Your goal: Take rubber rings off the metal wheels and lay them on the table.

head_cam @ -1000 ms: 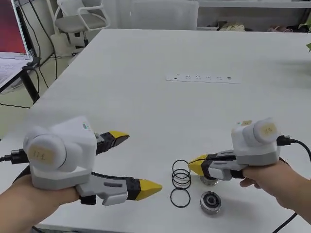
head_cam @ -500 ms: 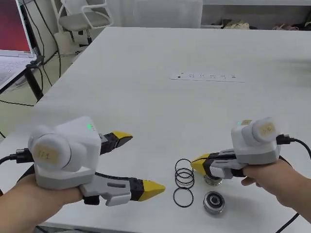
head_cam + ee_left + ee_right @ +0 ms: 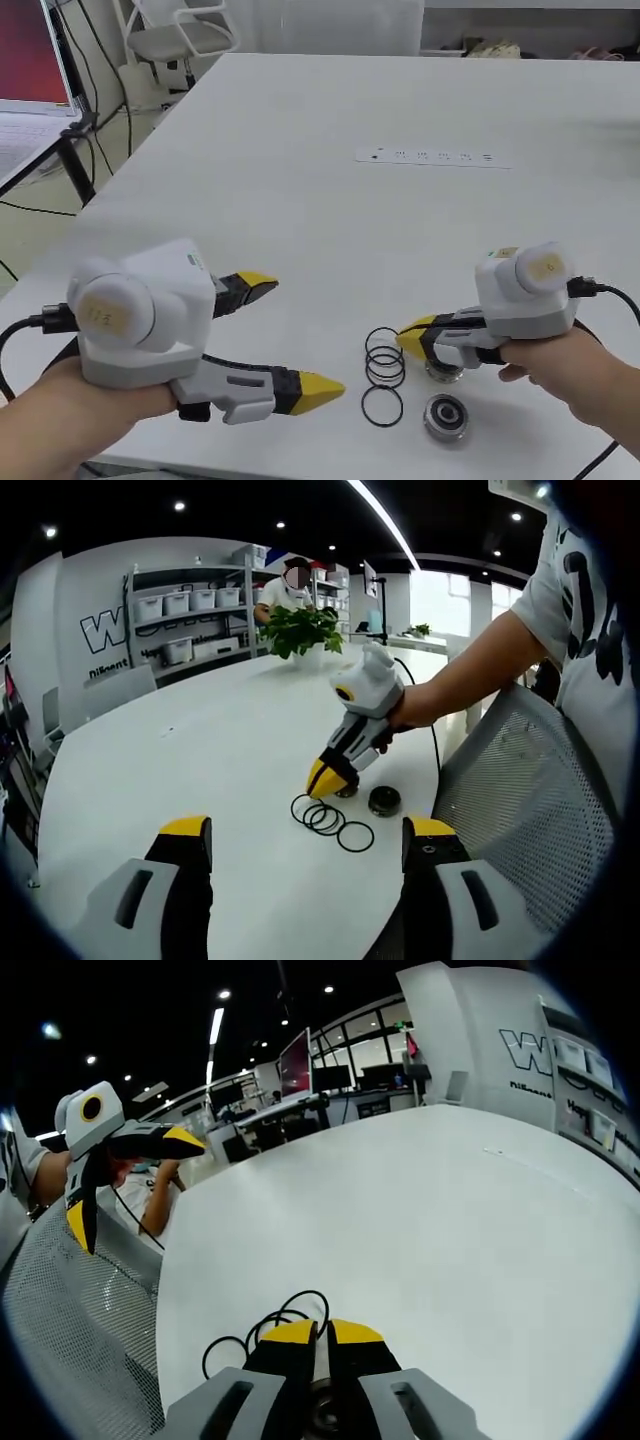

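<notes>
Counting several rings (image 3: 384,362) already on the table (image 3: 330,200) just left of the wheels (image 3: 445,417); right gripper (image 3: 410,340) sits closed over the far wheel (image 3: 447,373), left gripper (image 3: 298,334) hangs open farther left; rings remaining unclear.

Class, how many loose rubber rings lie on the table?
4. Three rubber rings overlap in a cluster by the right gripper; a lone ring lies beside the loose metal wheel. The overlap may hide another.
</notes>
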Action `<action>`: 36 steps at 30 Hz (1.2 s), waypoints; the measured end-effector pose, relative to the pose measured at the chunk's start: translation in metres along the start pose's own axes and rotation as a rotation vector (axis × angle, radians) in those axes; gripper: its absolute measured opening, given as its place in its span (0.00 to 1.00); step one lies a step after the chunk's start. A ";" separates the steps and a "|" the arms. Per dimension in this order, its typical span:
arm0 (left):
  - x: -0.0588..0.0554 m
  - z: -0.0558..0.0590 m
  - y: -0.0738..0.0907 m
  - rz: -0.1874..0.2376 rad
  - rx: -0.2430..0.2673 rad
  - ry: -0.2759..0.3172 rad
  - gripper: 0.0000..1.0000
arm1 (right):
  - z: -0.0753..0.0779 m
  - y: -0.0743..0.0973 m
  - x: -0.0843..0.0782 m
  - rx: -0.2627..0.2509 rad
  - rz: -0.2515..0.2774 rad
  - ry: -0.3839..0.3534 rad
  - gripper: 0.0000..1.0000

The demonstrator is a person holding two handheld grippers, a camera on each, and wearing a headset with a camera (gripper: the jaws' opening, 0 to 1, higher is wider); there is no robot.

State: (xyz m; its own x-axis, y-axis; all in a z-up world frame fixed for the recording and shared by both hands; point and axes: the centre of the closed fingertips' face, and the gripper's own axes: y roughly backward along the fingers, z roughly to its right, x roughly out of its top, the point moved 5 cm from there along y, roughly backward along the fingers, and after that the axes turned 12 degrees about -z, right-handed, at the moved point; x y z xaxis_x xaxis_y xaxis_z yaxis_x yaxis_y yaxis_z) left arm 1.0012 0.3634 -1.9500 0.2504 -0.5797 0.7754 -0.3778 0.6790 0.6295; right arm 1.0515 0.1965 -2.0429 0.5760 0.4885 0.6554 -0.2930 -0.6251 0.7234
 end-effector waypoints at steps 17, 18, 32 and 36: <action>-0.003 0.001 -0.004 -0.019 -0.012 0.003 0.75 | 0.005 0.005 0.002 -0.020 0.036 -0.010 0.11; -0.003 0.001 -0.004 -0.020 -0.012 0.003 0.75 | 0.005 0.006 0.002 -0.020 0.038 -0.011 0.11; -0.004 0.001 -0.002 -0.024 -0.008 0.000 0.75 | -0.002 0.021 0.010 -0.018 0.090 -0.014 0.18; -0.003 0.001 -0.001 -0.022 -0.006 -0.002 0.74 | -0.004 0.028 0.012 -0.020 0.106 -0.015 0.18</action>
State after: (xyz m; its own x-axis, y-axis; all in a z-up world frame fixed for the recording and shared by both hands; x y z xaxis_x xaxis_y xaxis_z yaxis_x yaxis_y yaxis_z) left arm 0.9995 0.3638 -1.9526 0.2568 -0.5950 0.7616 -0.3665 0.6692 0.6464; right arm 1.0471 0.1868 -2.0139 0.5525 0.4112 0.7251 -0.3676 -0.6605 0.6547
